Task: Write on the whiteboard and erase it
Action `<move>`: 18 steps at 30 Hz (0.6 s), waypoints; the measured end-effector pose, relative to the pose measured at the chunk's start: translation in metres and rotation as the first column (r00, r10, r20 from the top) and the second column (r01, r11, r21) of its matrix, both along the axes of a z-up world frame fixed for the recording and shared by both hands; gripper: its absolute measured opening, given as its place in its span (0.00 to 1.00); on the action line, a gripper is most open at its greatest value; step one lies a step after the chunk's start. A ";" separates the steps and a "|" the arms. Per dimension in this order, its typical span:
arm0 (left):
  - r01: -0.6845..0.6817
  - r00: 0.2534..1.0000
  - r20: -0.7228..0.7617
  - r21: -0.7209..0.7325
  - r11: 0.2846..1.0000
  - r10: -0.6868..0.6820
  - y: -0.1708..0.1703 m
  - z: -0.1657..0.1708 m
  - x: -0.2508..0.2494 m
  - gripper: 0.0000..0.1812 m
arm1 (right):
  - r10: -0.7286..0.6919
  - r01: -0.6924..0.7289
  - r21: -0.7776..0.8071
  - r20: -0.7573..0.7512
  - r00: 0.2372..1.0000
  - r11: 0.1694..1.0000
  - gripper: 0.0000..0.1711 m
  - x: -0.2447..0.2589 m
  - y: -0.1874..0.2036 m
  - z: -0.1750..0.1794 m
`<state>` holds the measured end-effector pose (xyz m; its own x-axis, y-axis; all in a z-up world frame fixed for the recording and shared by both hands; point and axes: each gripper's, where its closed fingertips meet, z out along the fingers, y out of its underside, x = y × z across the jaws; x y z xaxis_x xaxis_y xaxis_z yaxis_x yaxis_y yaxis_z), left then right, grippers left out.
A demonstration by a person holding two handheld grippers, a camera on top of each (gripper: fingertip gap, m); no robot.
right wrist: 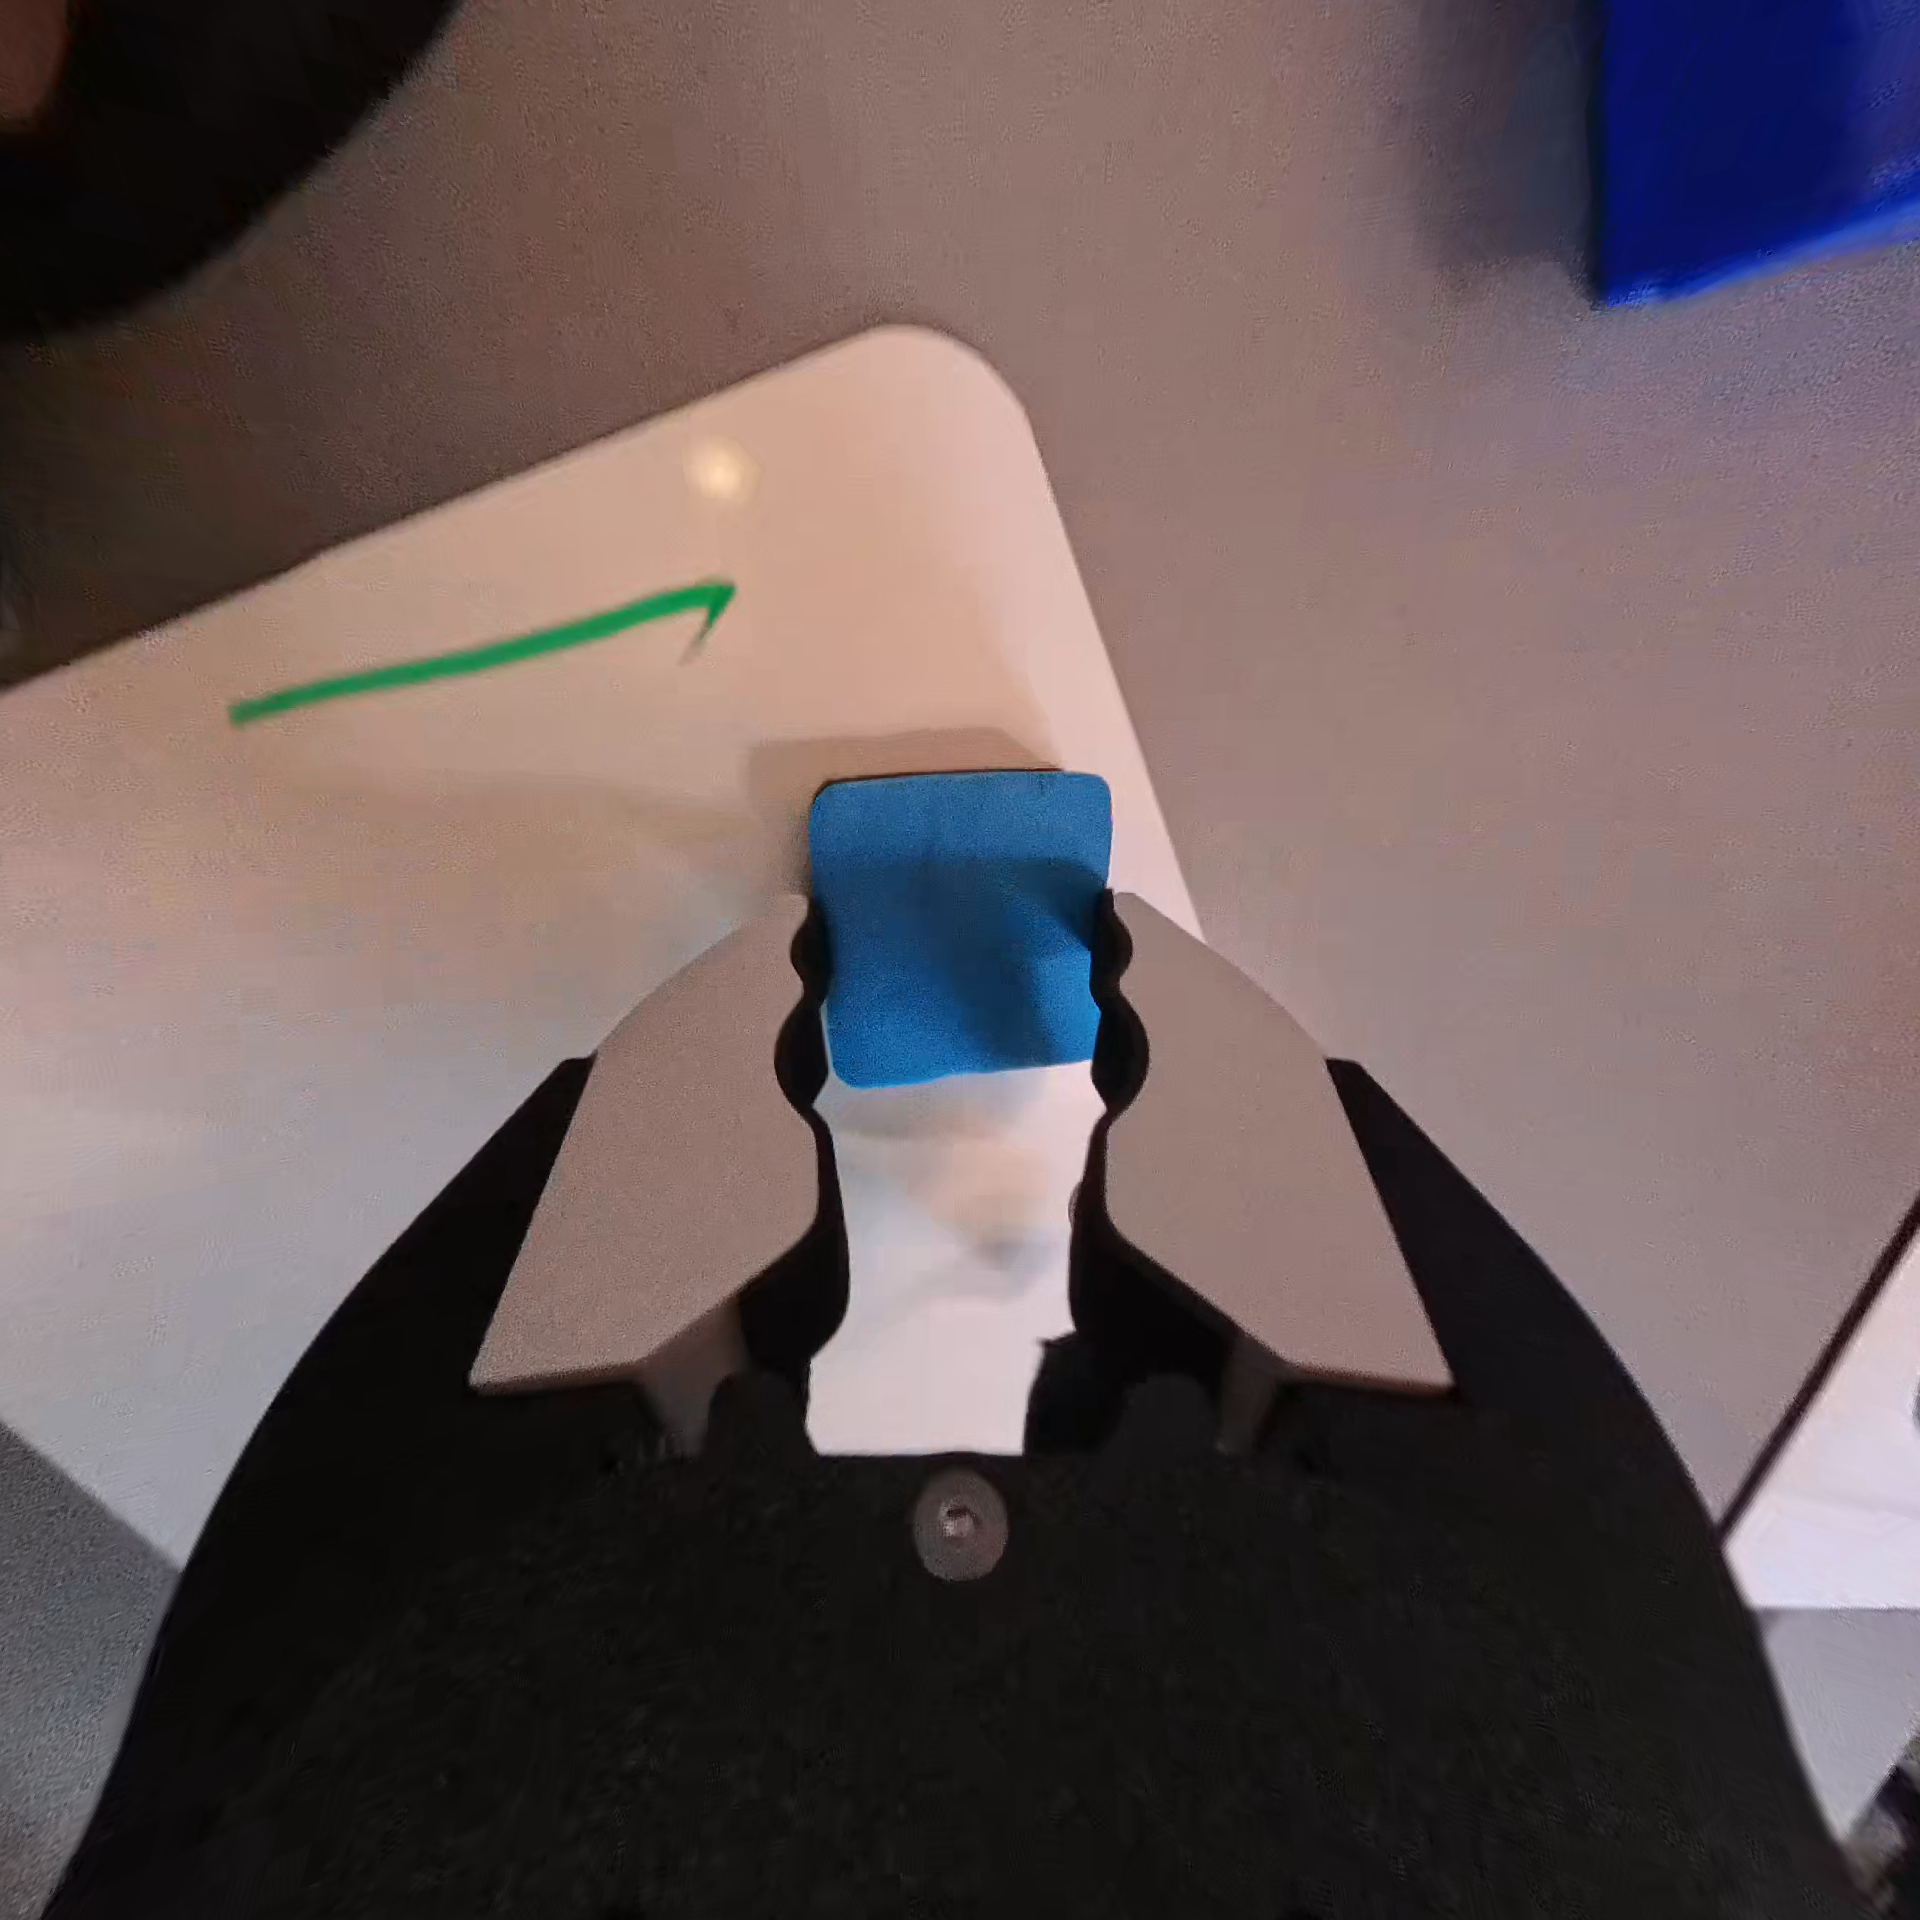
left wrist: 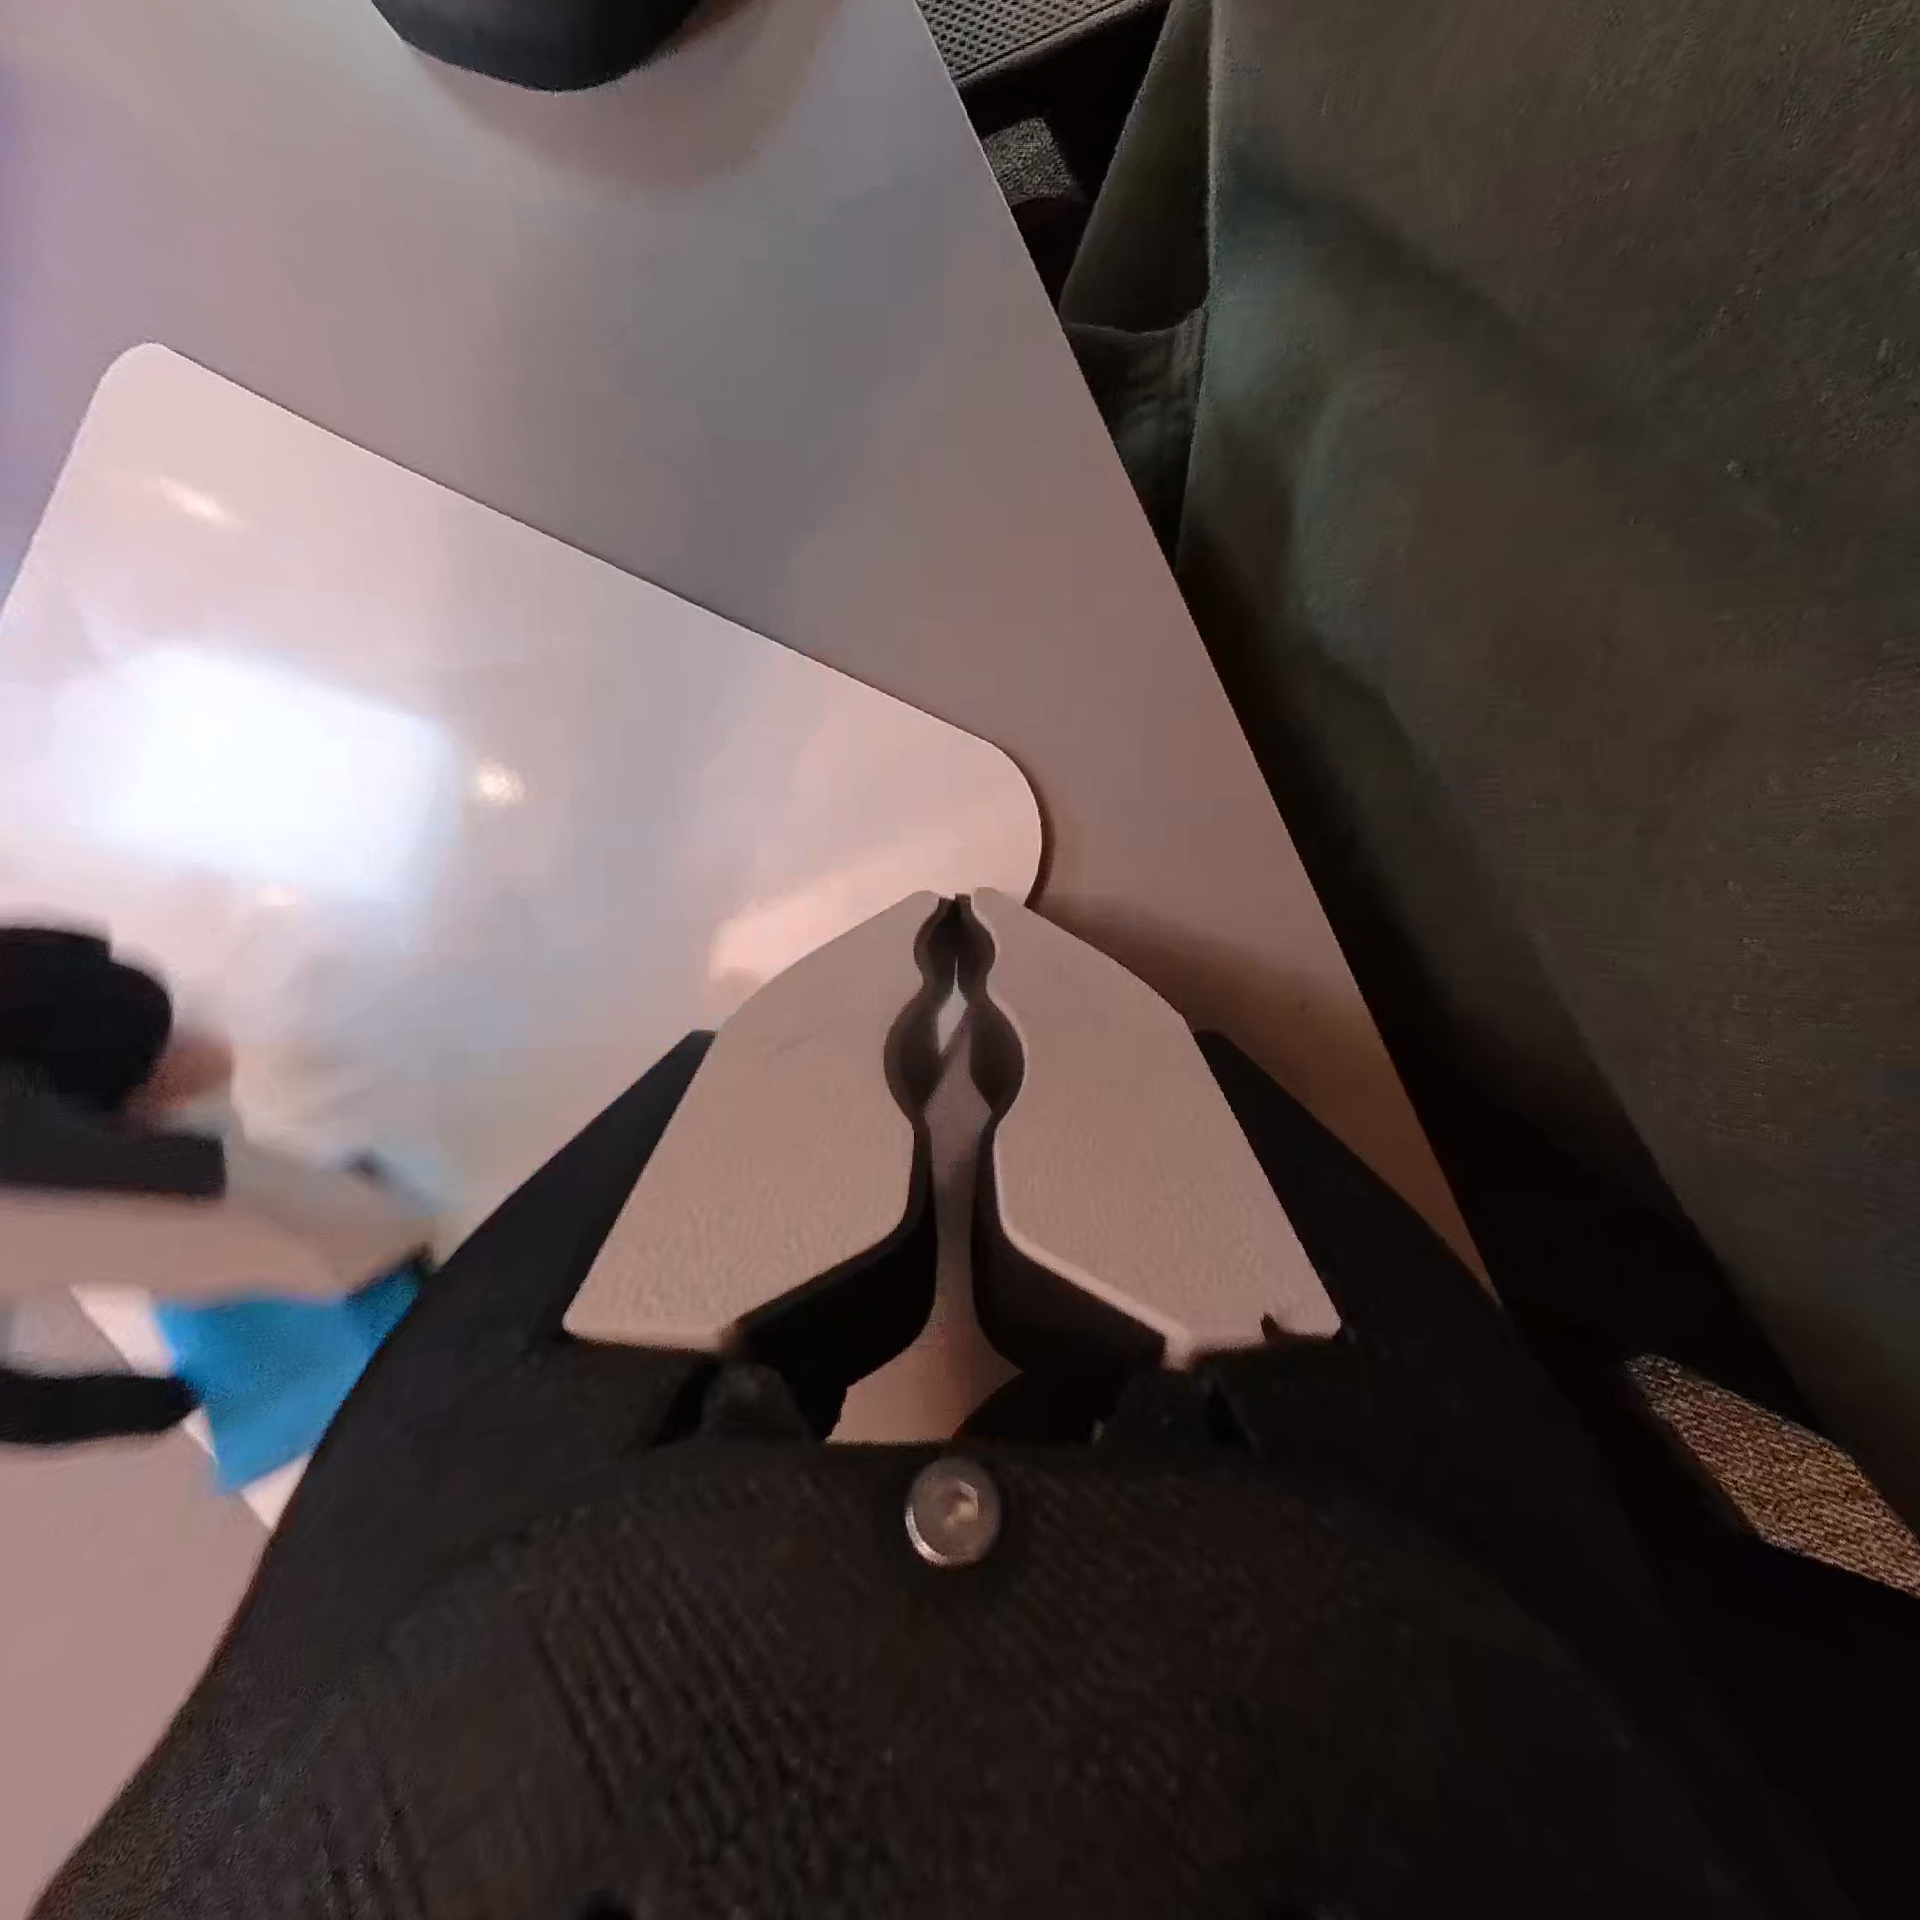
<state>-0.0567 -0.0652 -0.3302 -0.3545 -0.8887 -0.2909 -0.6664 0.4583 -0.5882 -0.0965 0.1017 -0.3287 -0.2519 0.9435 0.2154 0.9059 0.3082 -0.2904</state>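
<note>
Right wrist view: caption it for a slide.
Right gripper clamps a blue eraser over the whiteboard, near a green marker stroke.

Gloss, foam and ribbed plastic.
The whiteboard [right wrist: 520, 935] looked glossy, the blue eraser [right wrist: 961, 925] matt and foam-like, the gripper [left wrist: 961, 914] body ribbed black plastic.

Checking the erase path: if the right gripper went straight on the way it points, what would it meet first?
Probably only bare whiteboard and its far edge: the right gripper, shut on the blue eraser, points past the green line's right end.
</note>
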 end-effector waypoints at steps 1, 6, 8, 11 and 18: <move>-0.001 1.000 0.000 0.006 1.000 0.001 0.000 0.000 -0.001 0.00 | 0.033 -0.033 -0.027 0.021 0.999 0.999 0.29 0.011 -0.011 0.000; -0.008 1.000 0.005 0.030 1.000 0.008 0.002 -0.001 -0.002 0.00 | 0.260 -0.260 -0.055 -0.010 0.966 0.964 0.29 -0.019 -0.077 0.000; -0.020 1.000 0.010 0.034 0.999 0.019 0.002 -0.001 -0.003 0.00 | 0.187 -0.188 -0.038 -0.018 0.982 0.981 0.29 -0.036 -0.045 0.000; -0.035 0.999 0.026 0.048 0.998 0.034 0.003 -0.001 -0.005 0.00 | 0.154 -0.153 -0.023 0.047 0.987 0.988 0.29 -0.011 -0.021 -0.001; -0.043 0.998 0.044 0.035 0.998 0.042 0.003 -0.002 -0.006 0.00 | 0.236 -0.235 -0.036 0.014 0.972 0.971 0.29 -0.026 -0.058 -0.001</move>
<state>-0.0630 -0.0619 -0.3324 -0.3031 -0.8914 -0.3370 -0.6596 0.4515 -0.6009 -0.1228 0.0439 -0.3293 -0.4712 0.8639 0.1775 0.8144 0.5035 -0.2886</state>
